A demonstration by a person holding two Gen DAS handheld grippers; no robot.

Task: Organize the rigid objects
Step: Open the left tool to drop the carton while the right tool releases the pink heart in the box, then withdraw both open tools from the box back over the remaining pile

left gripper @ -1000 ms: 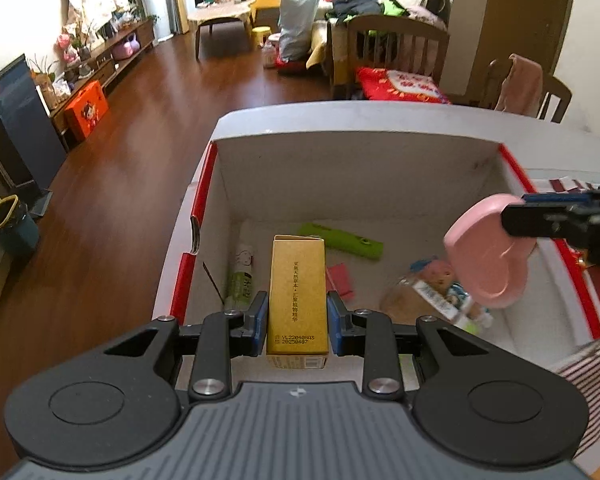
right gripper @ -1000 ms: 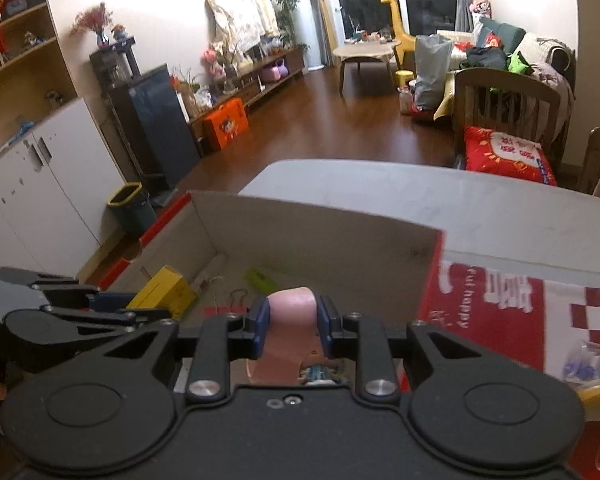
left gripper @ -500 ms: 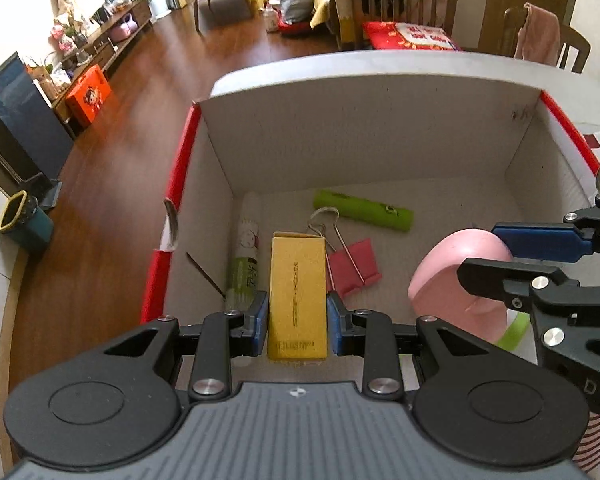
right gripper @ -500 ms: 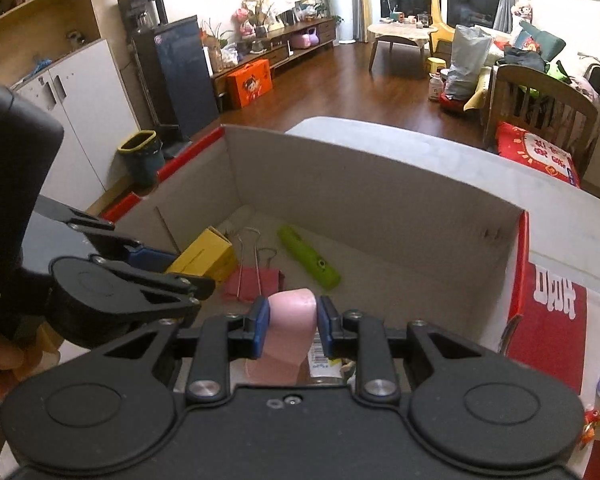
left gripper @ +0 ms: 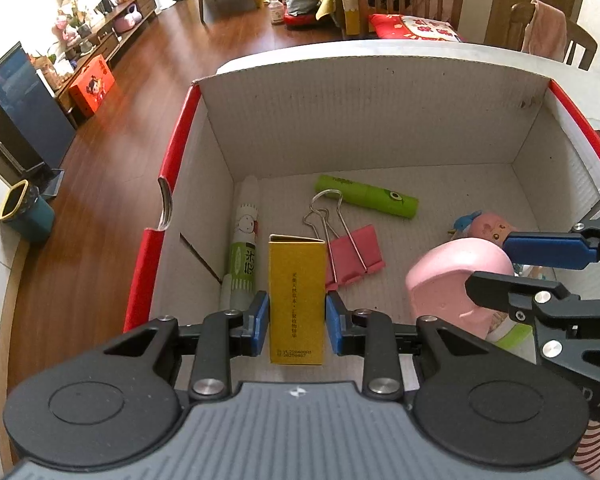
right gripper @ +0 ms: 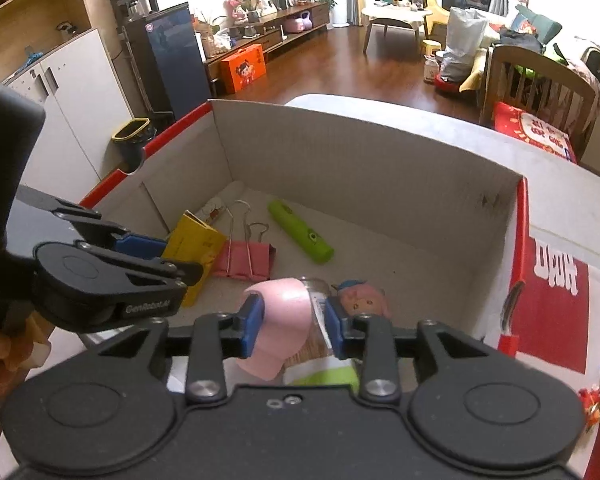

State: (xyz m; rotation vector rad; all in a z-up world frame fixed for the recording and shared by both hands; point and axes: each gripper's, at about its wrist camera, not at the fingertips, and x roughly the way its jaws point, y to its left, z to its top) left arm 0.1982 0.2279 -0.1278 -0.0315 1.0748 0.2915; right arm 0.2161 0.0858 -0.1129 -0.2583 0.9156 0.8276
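My left gripper [left gripper: 297, 316] has opened a little around a yellow carton [left gripper: 296, 296]; small gaps show at both pads, and the carton lies inside the cardboard box [left gripper: 364, 120]. My right gripper [right gripper: 294, 322] has its jaws spread, with the pink heart-shaped object [right gripper: 278, 320] loose between them, gap on the right side. In the left wrist view the right gripper [left gripper: 516, 272] straddles the pink object [left gripper: 448, 280] low in the box. The carton [right gripper: 196, 248] and the left gripper [right gripper: 156, 260] also show in the right wrist view.
In the box lie a green tube [left gripper: 366, 196], a pink binder clip [left gripper: 352, 256], a white-green glue stick [left gripper: 244, 248] and a small pink doll [left gripper: 492, 228]. A red-and-white cloth [right gripper: 556, 292] covers the table to the box's right.
Both grippers have gone down into the box. Both pairs of jaws have widened, the right clearly, and the carton and the pink object now sit loose between them.
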